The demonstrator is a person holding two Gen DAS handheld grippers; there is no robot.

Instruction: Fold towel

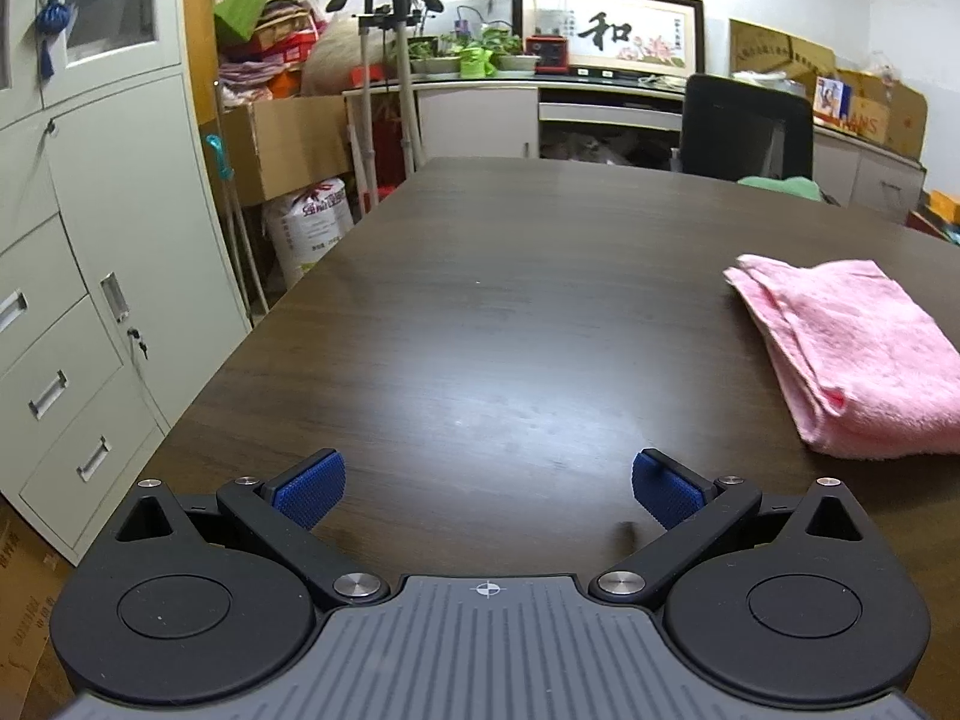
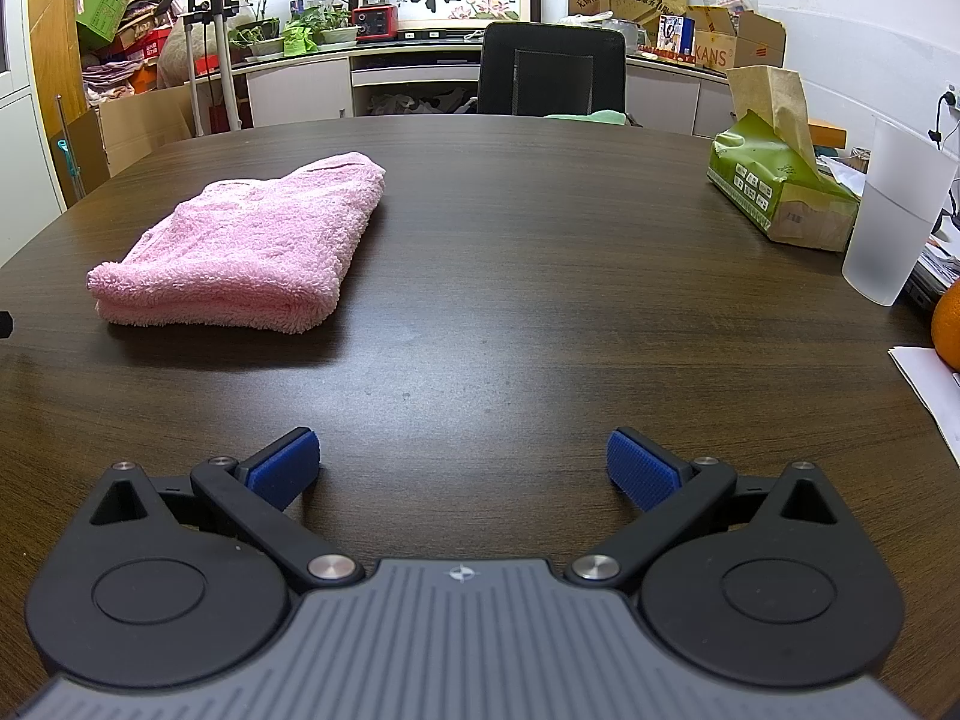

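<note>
A pink towel (image 1: 852, 354) lies folded into a thick stack on the dark wooden table (image 1: 480, 312). In the left wrist view it is at the right, ahead of and to the right of my left gripper (image 1: 487, 489), which is open and empty low over the table. In the right wrist view the towel (image 2: 252, 246) lies ahead to the left of my right gripper (image 2: 462, 465), which is open and empty, with blue pads (image 2: 282, 468) wide apart.
A green tissue box (image 2: 780, 180), a frosted plastic cup (image 2: 894, 210), an orange (image 2: 948, 324) and papers (image 2: 930, 384) stand at the table's right side. A black chair (image 2: 552, 69) is at the far edge. Grey cabinets (image 1: 78, 240) stand left of the table.
</note>
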